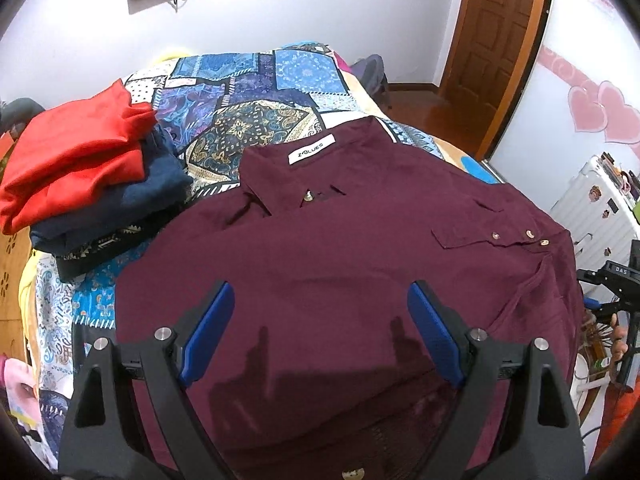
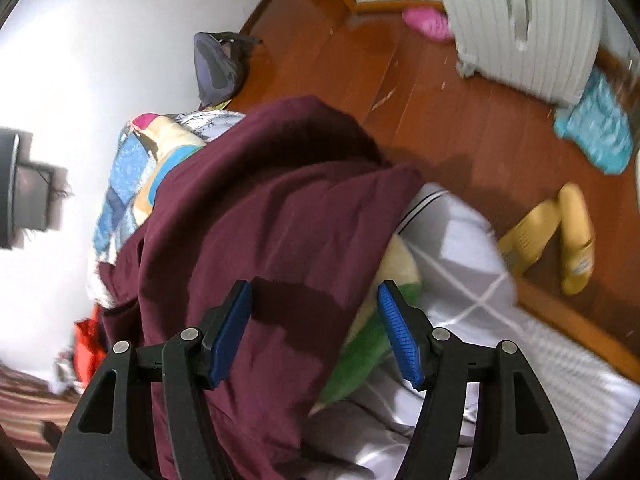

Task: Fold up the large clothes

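A maroon button shirt [image 1: 340,264] lies spread on the patterned bed, collar and white label away from me, a cuff with buttons folded onto its right side. My left gripper [image 1: 320,300] is open and empty, hovering over the shirt's lower middle. In the right wrist view the shirt [image 2: 260,220] drapes over the bed's edge. My right gripper [image 2: 316,296] is open and empty above the shirt's side edge, apart from the cloth.
A stack of folded clothes, red [image 1: 76,160] on navy, sits on the quilt [image 1: 248,92] at the left. A white suitcase [image 1: 596,204] stands to the right. Yellow slippers [image 2: 556,236], a grey bag [image 2: 218,68] and a teal cloth [image 2: 600,124] lie on the wooden floor.
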Available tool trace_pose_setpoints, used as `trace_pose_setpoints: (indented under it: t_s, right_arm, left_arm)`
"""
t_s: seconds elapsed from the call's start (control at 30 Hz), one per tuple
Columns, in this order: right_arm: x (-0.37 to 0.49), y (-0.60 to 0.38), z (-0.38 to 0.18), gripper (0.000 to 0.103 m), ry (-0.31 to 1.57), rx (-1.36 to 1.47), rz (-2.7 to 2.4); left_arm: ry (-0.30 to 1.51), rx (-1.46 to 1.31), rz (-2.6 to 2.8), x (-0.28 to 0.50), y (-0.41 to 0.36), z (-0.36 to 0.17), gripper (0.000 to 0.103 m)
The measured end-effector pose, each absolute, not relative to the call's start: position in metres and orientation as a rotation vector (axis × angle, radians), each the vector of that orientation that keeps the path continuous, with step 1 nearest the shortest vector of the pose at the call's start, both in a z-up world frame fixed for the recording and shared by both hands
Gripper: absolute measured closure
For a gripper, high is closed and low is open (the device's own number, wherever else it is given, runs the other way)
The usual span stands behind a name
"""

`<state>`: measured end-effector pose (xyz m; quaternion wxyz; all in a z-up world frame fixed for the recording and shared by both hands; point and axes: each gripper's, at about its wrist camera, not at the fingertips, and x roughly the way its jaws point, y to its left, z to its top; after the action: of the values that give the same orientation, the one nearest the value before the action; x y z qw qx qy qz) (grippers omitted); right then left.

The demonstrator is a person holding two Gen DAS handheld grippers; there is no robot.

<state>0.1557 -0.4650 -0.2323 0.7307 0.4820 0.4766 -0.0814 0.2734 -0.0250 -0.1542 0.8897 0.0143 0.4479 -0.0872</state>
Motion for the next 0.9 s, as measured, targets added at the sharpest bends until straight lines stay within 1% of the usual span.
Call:
trace_pose_setpoints:
  t_s: [0.13,0.27,0.3,0.33,0.37,0.43,0.5,0.57,0.77,0.9]
  right_arm:
    - [0.161,-0.468,-0.227,0.039,1.018,1.022,-0.213]
    - [0.168,-0.467,-0.223,0.045,0.979,0.959,-0.241]
    - [0.17,-0.469,-0.224,0.053,0.969,0.948,-0.257]
    - [0.172,-0.469,-0.225,0.064,0.965,0.94,-0.272]
    - [0.174,-0.471,-0.227,0.07,0.964,0.945,-0.287]
    - [0.175,-0.475,-0.229,0.092,0.95,0.986,-0.291]
    - [0.175,-0.479,-0.225,0.095,0.939,1.036,-0.267]
    - [0.173,-0.476,-0.209,0.097,0.899,1.033,-0.246]
    - [0.177,-0.435,-0.124,0.097,0.759,0.881,-0.145]
    - [0.178,-0.386,-0.069,0.097,0.668,0.769,0.017]
  left_arm:
    - [0.948,0.021,-0.159,0.277,-0.021,-0.161,0.015]
    - [0.964,-0.004,-0.148,0.28,-0.016,-0.166,0.015]
    - [0.968,-0.012,-0.145,0.28,-0.015,-0.168,0.015]
    - [0.969,-0.018,-0.145,0.28,-0.014,-0.168,0.015]
    - [0.97,-0.021,-0.146,0.28,-0.013,-0.169,0.015]
    - [0.968,-0.025,-0.146,0.279,-0.011,-0.169,0.015]
    - [0.965,-0.024,-0.143,0.277,-0.009,-0.169,0.015]
    - [0.958,-0.025,-0.145,0.276,-0.006,-0.167,0.015]
    - [0.923,-0.054,-0.159,0.267,0.005,-0.155,0.015]
    - [0.87,-0.043,-0.176,0.257,0.008,-0.142,0.015]
